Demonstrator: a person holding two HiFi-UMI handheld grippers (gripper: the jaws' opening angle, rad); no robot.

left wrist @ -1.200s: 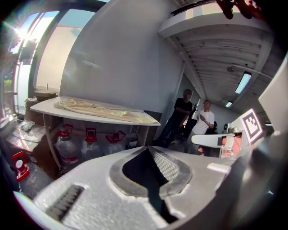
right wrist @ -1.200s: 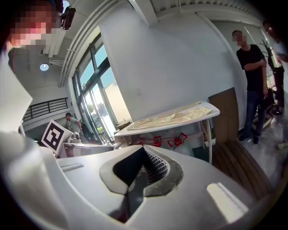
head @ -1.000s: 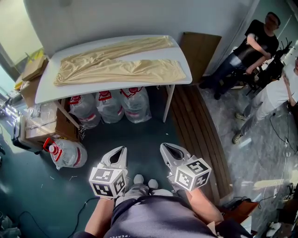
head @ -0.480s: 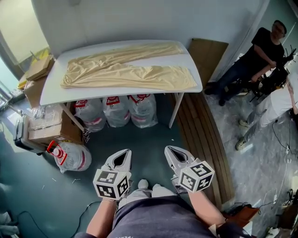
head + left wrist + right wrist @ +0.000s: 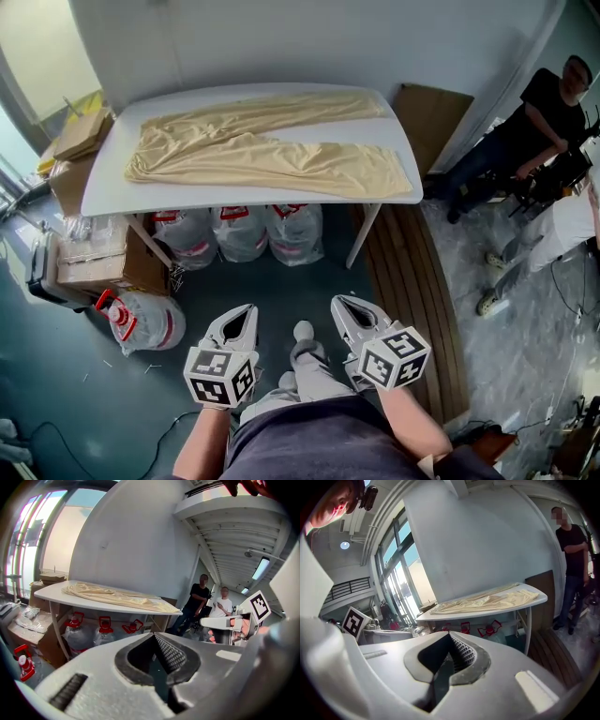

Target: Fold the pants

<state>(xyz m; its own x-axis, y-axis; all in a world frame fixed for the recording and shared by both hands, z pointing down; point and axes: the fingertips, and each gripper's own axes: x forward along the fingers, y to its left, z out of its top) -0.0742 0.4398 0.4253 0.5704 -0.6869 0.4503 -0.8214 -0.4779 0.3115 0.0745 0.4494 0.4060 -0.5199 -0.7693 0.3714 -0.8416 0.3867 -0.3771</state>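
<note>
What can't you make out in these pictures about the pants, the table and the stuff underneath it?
- Pants: too small in the head view to tell front from back; both gripper views see them nearly edge-on.
- Jugs under the table: in the head view the tabletop covers part of their tops, and the labels are too small to read.
- Person in white: cut off by the head view's right edge.

A makeshift workroom or lab: cardboard boxes (image 5: 89, 267) beside a white table (image 5: 108, 192); water jugs (image 5: 240, 234) stored beneath; teal floor (image 5: 272, 291).
</note>
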